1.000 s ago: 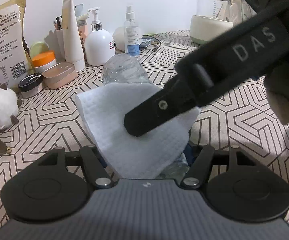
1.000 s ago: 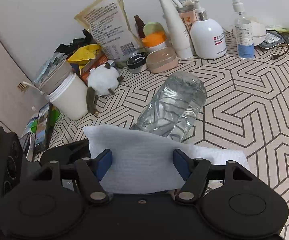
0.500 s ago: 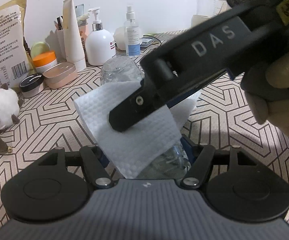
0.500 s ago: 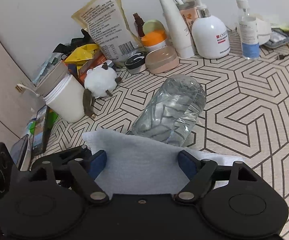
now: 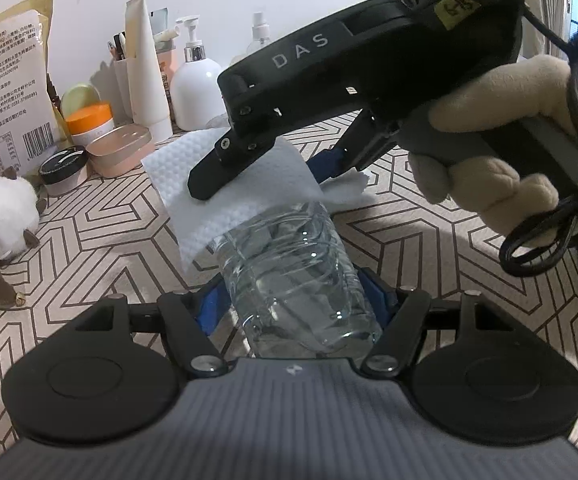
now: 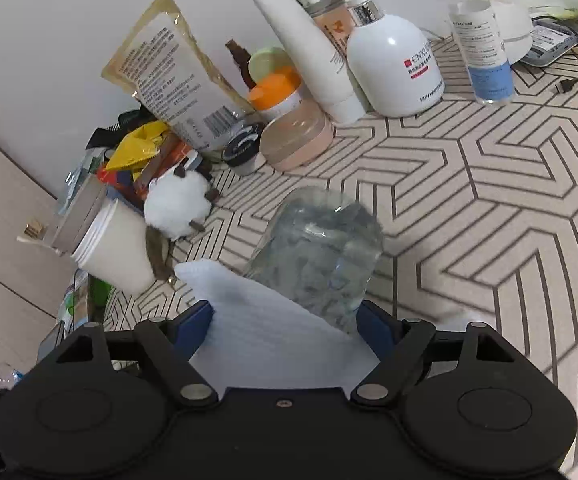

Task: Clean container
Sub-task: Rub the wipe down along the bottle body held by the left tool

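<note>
A clear plastic bottle point(image 5: 289, 276) lies slanted above the patterned tabletop, and my left gripper point(image 5: 293, 304) is shut on its near end, blue pads on both sides. A white paper towel point(image 5: 229, 188) drapes over the bottle's far part. My right gripper point(image 5: 265, 180), held by a gloved hand point(image 5: 497, 152), straddles that towel with one finger on each side of the bottle. In the right wrist view the towel point(image 6: 273, 332) fills the space between the right gripper's point(image 6: 285, 316) wide-set pads, pressed around the bottle point(image 6: 321, 248), whose far end sticks out beyond it.
Toiletries line the wall: a white pump bottle point(image 6: 393, 68), a spray bottle point(image 6: 481, 52), a tube, jars, a pink case point(image 5: 121, 150) and a large food bag point(image 5: 5, 92). A white plush toy point(image 5: 1, 216) and a white cup point(image 6: 117, 248) stand at the left.
The right gripper has slid the towel along the bottle toward its far end and rolled a little. The bottle's near part is now uncovered. The left gripper has kept still.
</note>
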Motion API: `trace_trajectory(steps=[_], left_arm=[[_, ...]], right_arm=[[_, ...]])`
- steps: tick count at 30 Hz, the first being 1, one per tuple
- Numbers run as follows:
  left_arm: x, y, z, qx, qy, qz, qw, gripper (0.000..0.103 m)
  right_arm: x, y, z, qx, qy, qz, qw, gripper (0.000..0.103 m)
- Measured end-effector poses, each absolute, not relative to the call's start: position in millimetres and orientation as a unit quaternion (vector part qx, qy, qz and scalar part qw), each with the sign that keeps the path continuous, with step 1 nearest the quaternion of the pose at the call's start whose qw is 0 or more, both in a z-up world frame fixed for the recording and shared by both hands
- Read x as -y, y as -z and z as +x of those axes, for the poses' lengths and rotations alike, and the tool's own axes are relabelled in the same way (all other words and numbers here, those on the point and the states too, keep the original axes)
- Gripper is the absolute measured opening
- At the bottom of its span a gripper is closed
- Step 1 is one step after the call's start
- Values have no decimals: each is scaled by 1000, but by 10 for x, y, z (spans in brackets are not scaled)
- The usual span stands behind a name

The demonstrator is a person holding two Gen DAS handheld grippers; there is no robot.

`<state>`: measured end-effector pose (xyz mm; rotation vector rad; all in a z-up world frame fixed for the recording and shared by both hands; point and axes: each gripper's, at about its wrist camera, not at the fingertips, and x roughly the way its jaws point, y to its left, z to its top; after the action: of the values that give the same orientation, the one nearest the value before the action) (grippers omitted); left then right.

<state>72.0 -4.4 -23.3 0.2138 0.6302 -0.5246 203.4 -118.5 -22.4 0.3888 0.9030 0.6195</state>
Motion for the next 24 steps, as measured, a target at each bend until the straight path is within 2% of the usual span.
trace_trajectory(steps=[9, 24], left_arm=[[-81, 223, 845, -299, 260, 116, 911, 70], [-345, 276, 1249, -310, 287, 90, 902, 70]], right_arm=[[1143, 184, 1858, -412, -276, 160, 853, 82], [1031, 119, 1432, -415, -261, 81, 868, 89]])
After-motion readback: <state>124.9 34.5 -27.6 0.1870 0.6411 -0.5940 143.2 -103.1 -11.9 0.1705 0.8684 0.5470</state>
